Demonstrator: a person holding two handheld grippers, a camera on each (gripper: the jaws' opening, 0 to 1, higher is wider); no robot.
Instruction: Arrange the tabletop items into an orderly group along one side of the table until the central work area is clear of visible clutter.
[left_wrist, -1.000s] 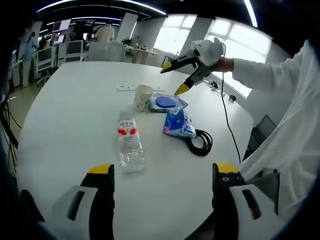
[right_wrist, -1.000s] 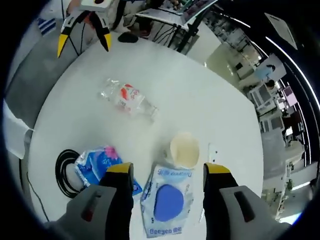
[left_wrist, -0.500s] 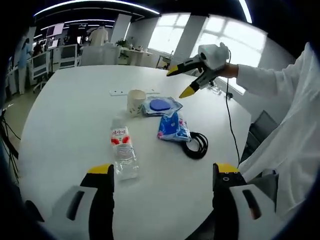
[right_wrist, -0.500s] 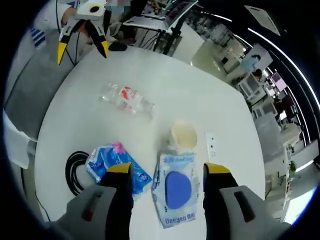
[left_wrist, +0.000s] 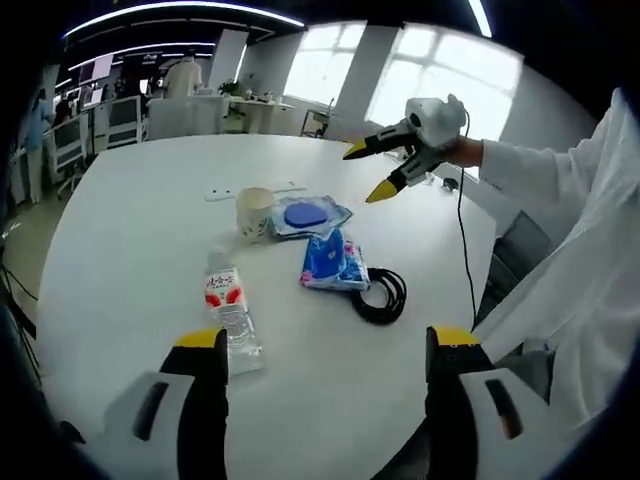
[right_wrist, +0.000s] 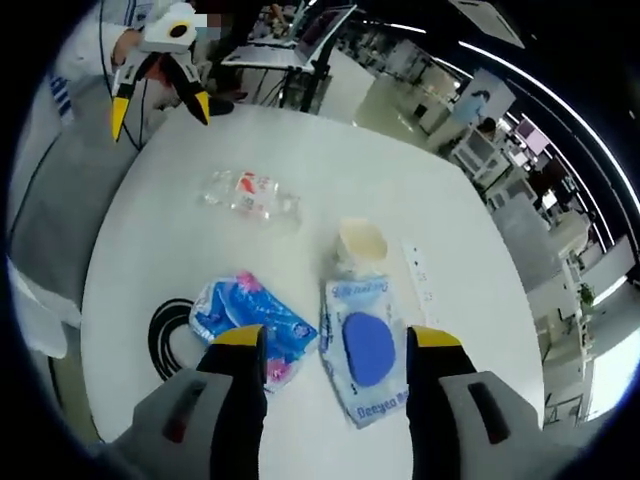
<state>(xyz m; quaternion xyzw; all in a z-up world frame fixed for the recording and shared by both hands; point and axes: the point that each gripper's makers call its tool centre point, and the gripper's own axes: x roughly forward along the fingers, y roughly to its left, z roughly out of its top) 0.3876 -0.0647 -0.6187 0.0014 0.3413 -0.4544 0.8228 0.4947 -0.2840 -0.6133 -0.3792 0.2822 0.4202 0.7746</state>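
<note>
- Both grippers, left gripper (left_wrist: 320, 345) and right gripper (right_wrist: 335, 340), stay spread, empty, now drawn further back.
- Bottle (left_wrist: 228, 308), cup (left_wrist: 254, 211), two packets (right_wrist: 370, 345) and cable (left_wrist: 380, 295) remain mid-desk (left_wrist: 120, 230), unmoved.

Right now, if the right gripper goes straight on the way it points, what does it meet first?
Probably the clear packet with the blue disc, lying between its open jaws; the blue bag sits just left. Depth is unclear.

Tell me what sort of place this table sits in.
Probably an open-plan office or lab: a large white table, rows of desks with monitors behind it, and big windows along one wall.
</note>
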